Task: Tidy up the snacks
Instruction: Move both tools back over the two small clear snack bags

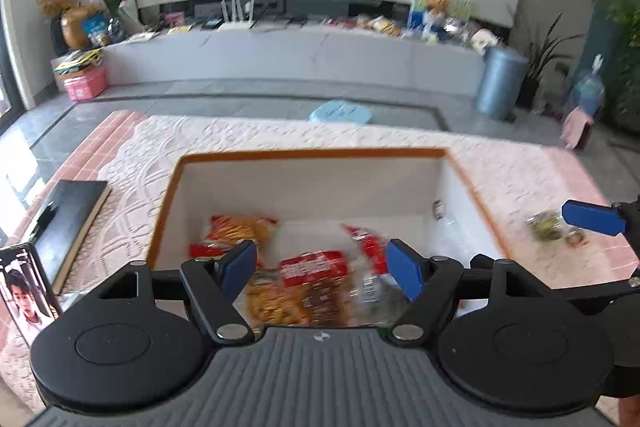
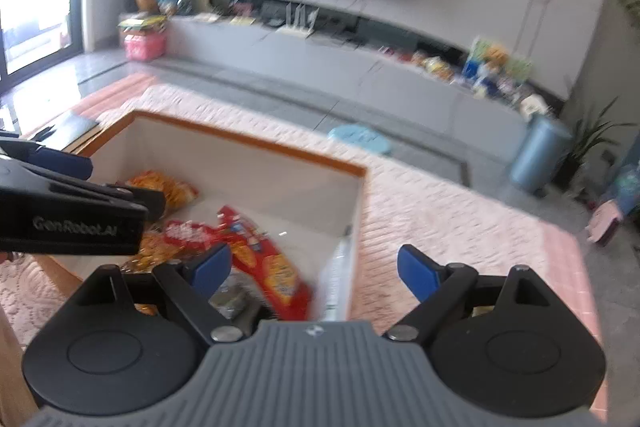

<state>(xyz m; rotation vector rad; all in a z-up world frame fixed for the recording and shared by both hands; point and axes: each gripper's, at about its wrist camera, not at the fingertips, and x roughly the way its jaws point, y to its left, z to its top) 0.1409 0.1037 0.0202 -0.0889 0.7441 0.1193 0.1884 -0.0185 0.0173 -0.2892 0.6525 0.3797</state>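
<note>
A white box with an orange rim stands on the pink tablecloth and holds several snack packs: an orange-red chip bag, a red-labelled pack and a red pack. My left gripper is open and empty, just above the box's near side. My right gripper is open and empty, over the box's right wall. The box rim and a red-yellow snack bag show in the right wrist view. A small clear snack pack lies on the cloth right of the box, near the right gripper's blue finger.
A dark book and a phone lie left of the box. Beyond the table are a blue stool, a blue bin, a TV cabinet with clutter, and plants. The left gripper's body is at the left of the right view.
</note>
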